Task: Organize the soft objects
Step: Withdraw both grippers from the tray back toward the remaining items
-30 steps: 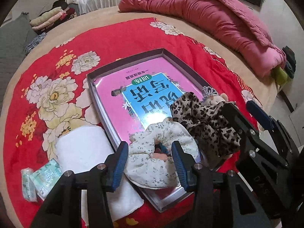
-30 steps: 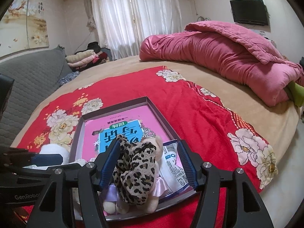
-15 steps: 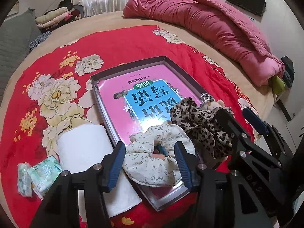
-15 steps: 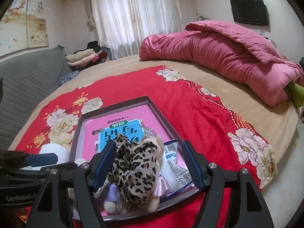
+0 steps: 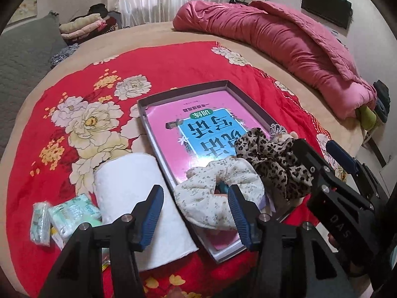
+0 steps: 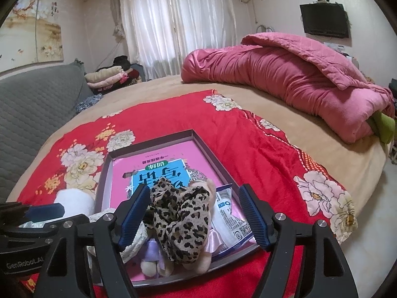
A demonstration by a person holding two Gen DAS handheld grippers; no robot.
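Observation:
A grey tray (image 5: 183, 92) (image 6: 148, 141) with a pink book in it lies on the red flowered blanket. A white floral scrunchie (image 5: 218, 198) rests at the tray's near end. My left gripper (image 5: 196, 211) hovers open over it, one finger above the scrunchie's hole and the other above the white roll. A leopard scrunchie (image 6: 181, 223) (image 5: 273, 159) sits on a small plush doll (image 6: 203, 260). My right gripper (image 6: 193, 214) straddles it, its jaws opening, and the right pad stands well apart from the fabric.
A white paper roll (image 5: 134, 193) and tissue packs (image 5: 69, 213) lie left of the tray. A snack packet (image 6: 230, 221) lies in the tray's right corner. A pink quilt (image 6: 285, 79) is heaped at the back right, with grey cushions (image 6: 32, 114) to the left.
Both grippers' jaws have spread wider. The left gripper has drawn back slightly from the floral scrunchie, which stays in the tray. The leopard scrunchie has not moved.

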